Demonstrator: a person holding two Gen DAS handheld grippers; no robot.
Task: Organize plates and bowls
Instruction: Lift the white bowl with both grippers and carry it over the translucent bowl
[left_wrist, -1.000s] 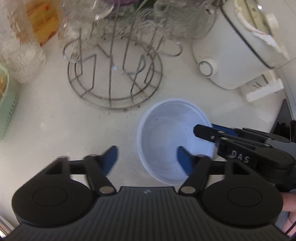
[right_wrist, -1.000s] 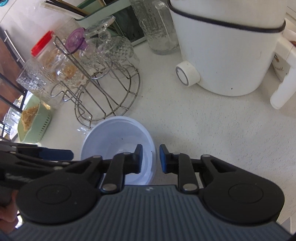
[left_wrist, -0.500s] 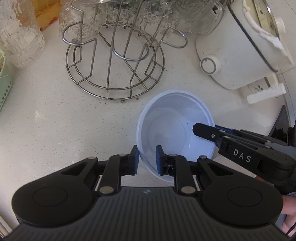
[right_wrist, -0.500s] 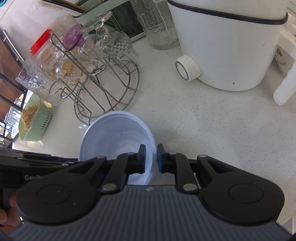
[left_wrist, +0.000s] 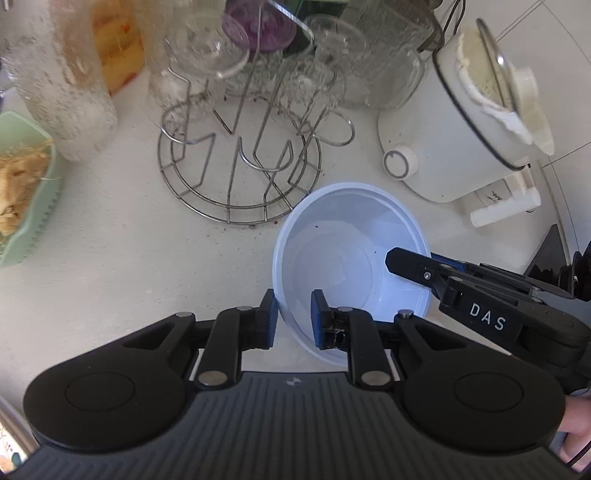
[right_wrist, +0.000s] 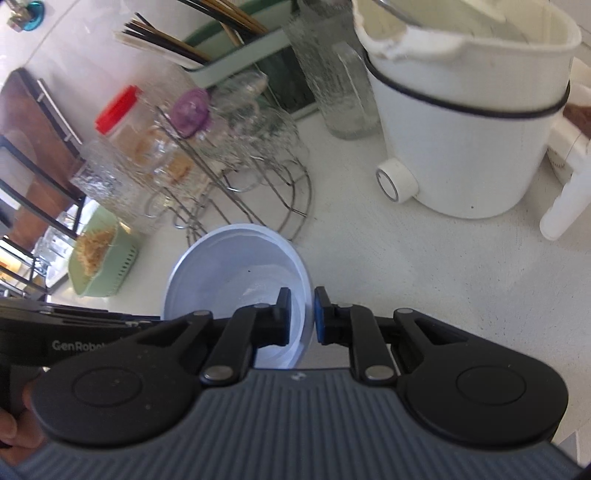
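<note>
A pale blue bowl (left_wrist: 351, 254) is held tilted above the white counter by both grippers. My left gripper (left_wrist: 293, 319) is shut on the bowl's near left rim, one pad inside and one outside. My right gripper (right_wrist: 302, 315) is shut on the bowl's (right_wrist: 236, 273) right rim, and it also shows in the left wrist view (left_wrist: 413, 264) at the bowl's right side. No plates are in view.
A wire glass rack (left_wrist: 240, 173) with upturned glasses stands just behind the bowl. A white cooker (right_wrist: 461, 129) is at the right. Glass jars (left_wrist: 66, 85) and a green basket (left_wrist: 22, 192) are at the left. Bare counter (right_wrist: 424, 277) lies right of the bowl.
My left gripper closed onto the bowl's rim. Both grippers have since raised the bowl, so the rack and jars show from a lower angle.
</note>
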